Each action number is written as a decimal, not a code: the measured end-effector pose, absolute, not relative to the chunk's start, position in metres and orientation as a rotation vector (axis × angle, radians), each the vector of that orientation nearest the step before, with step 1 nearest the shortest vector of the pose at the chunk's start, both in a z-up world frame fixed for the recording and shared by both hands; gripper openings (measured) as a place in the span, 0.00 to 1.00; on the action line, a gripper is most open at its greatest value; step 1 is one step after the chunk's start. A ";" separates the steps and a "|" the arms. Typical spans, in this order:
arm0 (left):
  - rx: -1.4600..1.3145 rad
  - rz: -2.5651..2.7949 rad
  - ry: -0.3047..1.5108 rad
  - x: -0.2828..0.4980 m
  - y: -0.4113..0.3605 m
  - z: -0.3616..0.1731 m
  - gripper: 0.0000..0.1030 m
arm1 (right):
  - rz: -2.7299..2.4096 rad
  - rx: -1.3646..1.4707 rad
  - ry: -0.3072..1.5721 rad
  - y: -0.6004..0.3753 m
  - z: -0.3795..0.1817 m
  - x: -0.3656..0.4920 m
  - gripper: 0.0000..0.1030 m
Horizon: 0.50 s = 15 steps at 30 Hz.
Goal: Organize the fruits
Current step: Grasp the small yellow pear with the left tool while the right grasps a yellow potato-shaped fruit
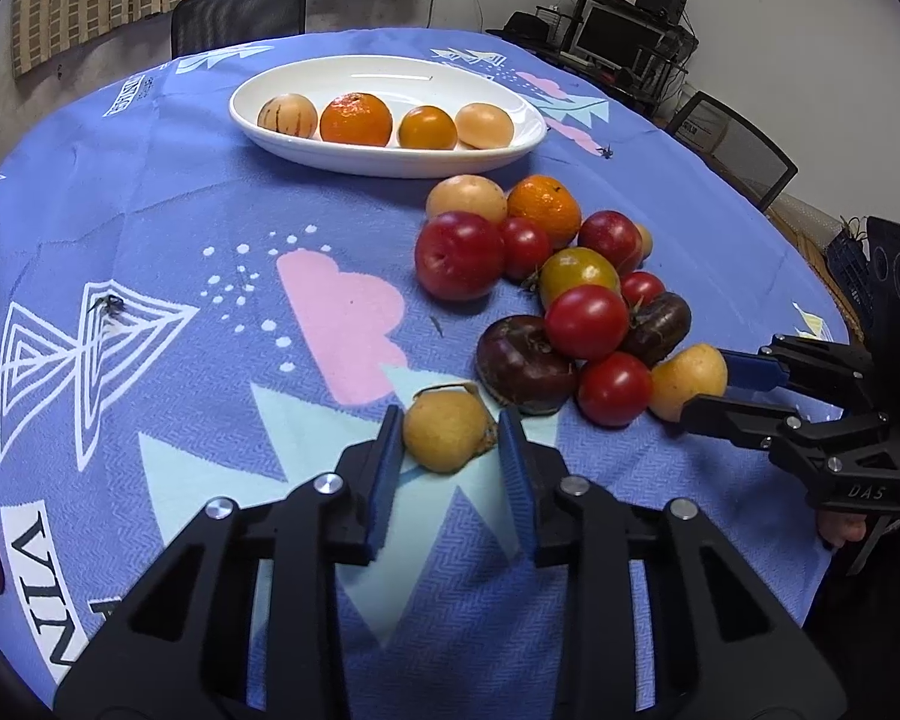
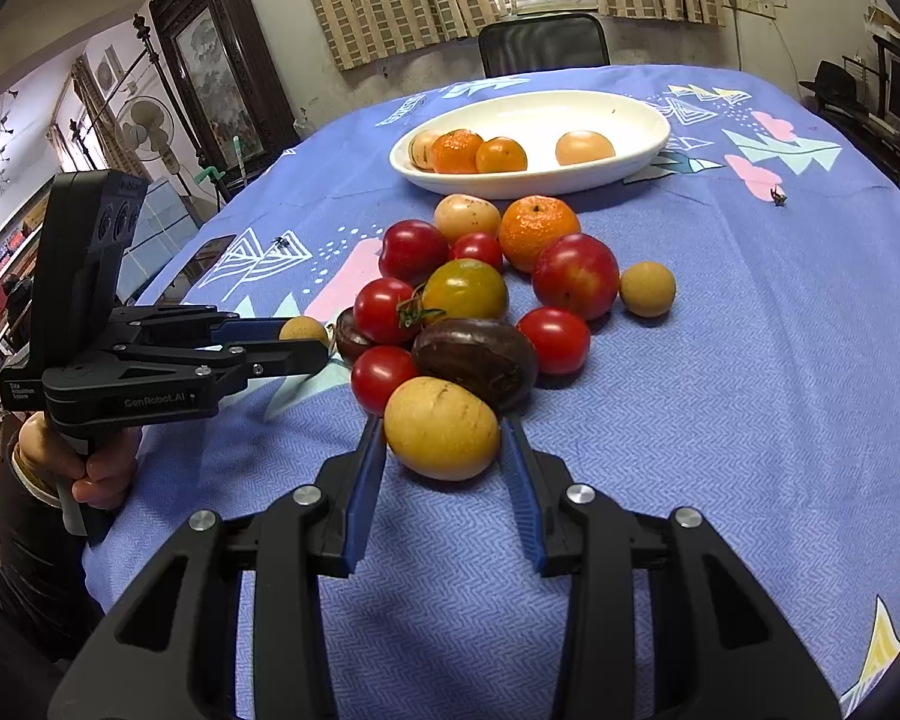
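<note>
Just short of the white oval dish (image 1: 384,162), both grippers straddle fruit: the left gripper (image 1: 450,438) brackets a small yellow pear (image 1: 444,432), jaws close but seemingly not clamped; the right gripper (image 2: 444,450) frames a yellow fruit (image 2: 441,435) at the near edge of the fruit pile (image 2: 468,294), likewise unpinched. Squeeze gently, lift straight, don't nudge the tomatoes.

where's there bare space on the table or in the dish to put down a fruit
In the white dish, a bare gap sits between the small orange and the tan fruit, plus room at its right end. The tablecloth left of the fruit pile is bare. Crowded: the pile, with both tongs at its near edge.
</note>
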<state>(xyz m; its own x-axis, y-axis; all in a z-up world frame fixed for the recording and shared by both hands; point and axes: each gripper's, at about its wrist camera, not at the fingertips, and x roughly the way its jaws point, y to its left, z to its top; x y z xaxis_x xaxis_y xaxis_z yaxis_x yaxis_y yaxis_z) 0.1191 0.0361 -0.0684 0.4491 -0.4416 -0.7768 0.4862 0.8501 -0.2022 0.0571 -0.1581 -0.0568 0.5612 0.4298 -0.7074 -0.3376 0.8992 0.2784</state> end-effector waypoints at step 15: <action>0.043 -0.574 0.926 0.118 0.040 -0.065 0.31 | 0.473 0.118 0.845 -0.160 -0.054 0.053 0.38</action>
<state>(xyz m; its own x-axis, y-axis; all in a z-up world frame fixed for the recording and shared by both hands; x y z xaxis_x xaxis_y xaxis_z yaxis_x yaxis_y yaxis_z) 0.1177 0.0403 -0.0648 0.4631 -0.4487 -0.7644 0.4849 0.8501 -0.2052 0.0531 -0.1597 -0.0539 0.5668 0.4477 -0.6916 -0.3557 0.8902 0.2848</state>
